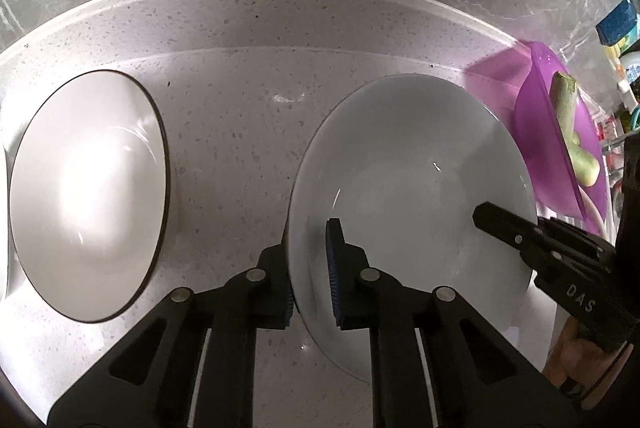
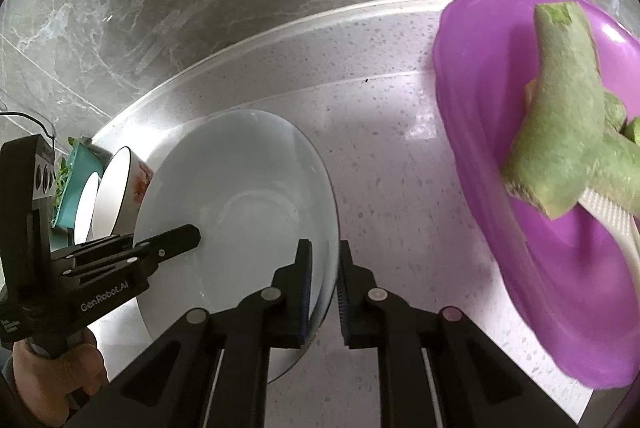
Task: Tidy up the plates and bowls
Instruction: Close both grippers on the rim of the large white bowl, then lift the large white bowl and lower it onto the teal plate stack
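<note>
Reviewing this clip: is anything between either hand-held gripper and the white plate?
Nothing visible. The left hand-held gripper straddles the white plate's left rim, and the right hand-held gripper straddles its right rim, one finger inside, one outside. The purple basin sits off to the right, apart.

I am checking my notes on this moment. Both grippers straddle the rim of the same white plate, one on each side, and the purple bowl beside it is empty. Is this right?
Not quite: the purple bowl is not empty. The right wrist view shows pale green vegetable pieces lying in it. The rest stands: the left gripper and right gripper each straddle the rim of the same white plate, on opposite sides.
</note>
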{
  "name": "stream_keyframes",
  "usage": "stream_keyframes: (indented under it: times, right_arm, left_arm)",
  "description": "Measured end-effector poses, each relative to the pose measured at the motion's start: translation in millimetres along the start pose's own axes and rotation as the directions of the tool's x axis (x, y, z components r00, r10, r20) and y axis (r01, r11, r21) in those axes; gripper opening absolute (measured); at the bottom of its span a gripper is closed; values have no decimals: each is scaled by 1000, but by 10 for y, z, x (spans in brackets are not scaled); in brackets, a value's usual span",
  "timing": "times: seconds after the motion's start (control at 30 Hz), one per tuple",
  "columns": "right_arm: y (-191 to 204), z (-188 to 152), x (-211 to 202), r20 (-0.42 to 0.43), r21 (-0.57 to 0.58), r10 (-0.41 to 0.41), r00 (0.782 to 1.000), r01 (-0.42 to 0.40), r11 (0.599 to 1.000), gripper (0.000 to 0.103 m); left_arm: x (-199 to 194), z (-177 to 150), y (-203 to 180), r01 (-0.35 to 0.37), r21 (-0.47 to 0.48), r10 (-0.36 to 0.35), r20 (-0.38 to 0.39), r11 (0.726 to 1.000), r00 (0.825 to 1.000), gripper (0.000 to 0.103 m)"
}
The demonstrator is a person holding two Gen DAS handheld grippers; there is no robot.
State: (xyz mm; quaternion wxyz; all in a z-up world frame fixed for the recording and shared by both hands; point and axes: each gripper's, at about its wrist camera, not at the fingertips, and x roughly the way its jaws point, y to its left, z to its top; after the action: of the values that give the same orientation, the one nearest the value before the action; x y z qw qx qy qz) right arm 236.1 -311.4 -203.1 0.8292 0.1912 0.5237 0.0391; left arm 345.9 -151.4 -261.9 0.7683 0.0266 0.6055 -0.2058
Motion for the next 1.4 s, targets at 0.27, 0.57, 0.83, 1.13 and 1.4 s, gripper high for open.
stream_keyframes:
  times: [0.27, 0.57, 0.83, 1.13, 1.4]
  right_arm:
    - [50, -105, -10, -3, -23, 0, 1000, 0, 1000, 14]
    - [31, -189, -127, 0, -14, 31, 1000, -31, 999, 14]
    - [163, -280, -321, 5, -39, 56, 998, -56, 998, 14]
    - [631, -373, -457, -3, -121, 106, 994, -106, 987, 14]
    - [1400, -534, -391, -30, -210, 130, 991, -133, 969, 15]
  left_arm:
    - [-29, -71, -53, 3, 6, -3, -12, 1000, 1000, 11]
    - [-138, -251, -69, 36, -6, -36, -19, 999, 999, 10]
    - [-509, -433, 22, 49, -27, -49, 9, 998, 999, 10]
    - [-1053, -772, 408, 44, -91, -39, 63, 995, 997, 10]
    - [-1563, -1208, 1199, 37, -151, -21, 110, 988, 994, 10]
